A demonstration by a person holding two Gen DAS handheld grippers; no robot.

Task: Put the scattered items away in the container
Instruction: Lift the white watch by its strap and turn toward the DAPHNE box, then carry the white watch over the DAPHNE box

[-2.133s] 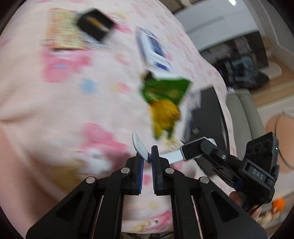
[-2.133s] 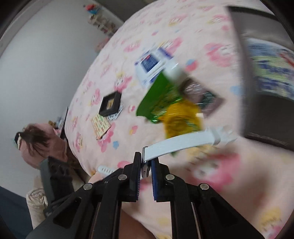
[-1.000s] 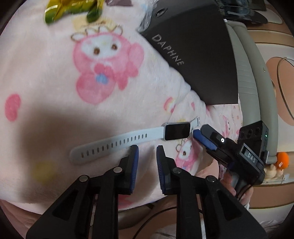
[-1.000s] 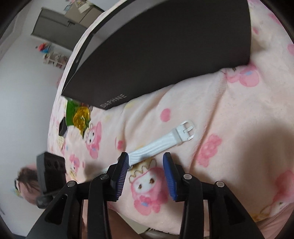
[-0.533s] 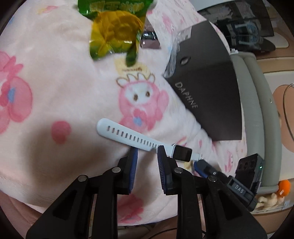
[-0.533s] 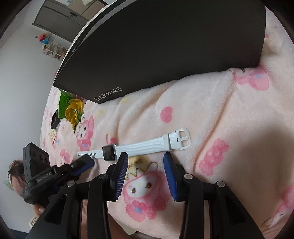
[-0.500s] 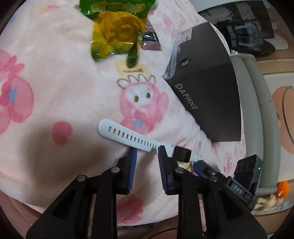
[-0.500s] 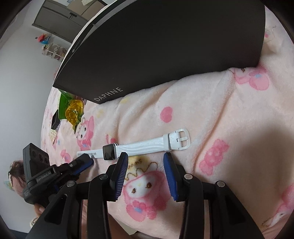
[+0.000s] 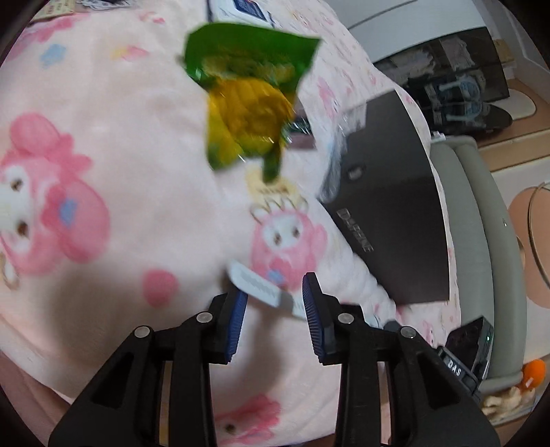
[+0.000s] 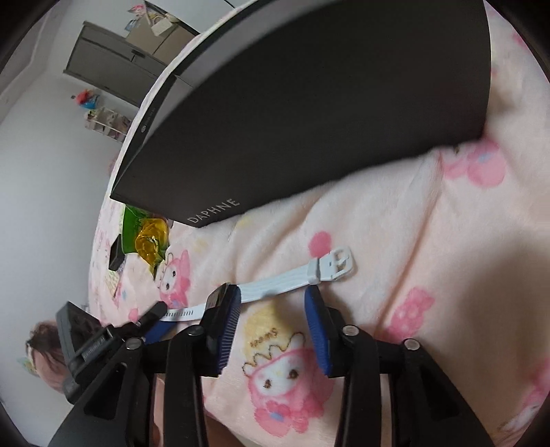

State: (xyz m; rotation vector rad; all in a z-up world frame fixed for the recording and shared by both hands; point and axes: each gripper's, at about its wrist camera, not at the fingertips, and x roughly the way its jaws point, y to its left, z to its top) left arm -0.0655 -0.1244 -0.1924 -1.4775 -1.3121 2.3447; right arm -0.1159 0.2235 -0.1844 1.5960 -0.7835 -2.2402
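Item: white smartwatch (image 10: 292, 280), lying flat on the pink cartoon-print blanket (image 10: 429, 240), outside the container.

- Left gripper (image 9: 275, 299): jaws opening, spreading either side of the holed strap end (image 9: 254, 282); strap sitting between the pads, not pinched. View blurring.
- Right gripper (image 10: 271, 297): jaws standing spread, holding nothing; ribbed strap crossing just ahead of the tips, buckle (image 10: 338, 263) lying ahead and to the right, watch face hiding behind the left-hand pad.
- Left gripper (image 10: 151, 316) also showing in the right wrist view, pointing at the far strap end.
- Container: dark "DAPHNE" box (image 10: 309, 110), standing beyond the right jaws, near the watch; interior not showing in either view.
- Green and yellow snack packet (image 9: 247, 103): lying well ahead of the left jaws, still out on the blanket.
- Blue and white packet (image 9: 240, 7): lying farther ahead still, cut off by the top edge.
- Small black box (image 10: 117, 256): sitting far to the left of the right jaws.

Step in hand, judging: setting up a regrasp of the watch, nothing lifting yet.

Next move, judging: closing one pair of jaws across the strap near the face, lifting clear of the soft blanket, carrying over the box wall, releasing inside. Limp strap likely drooping or snagging the rim.
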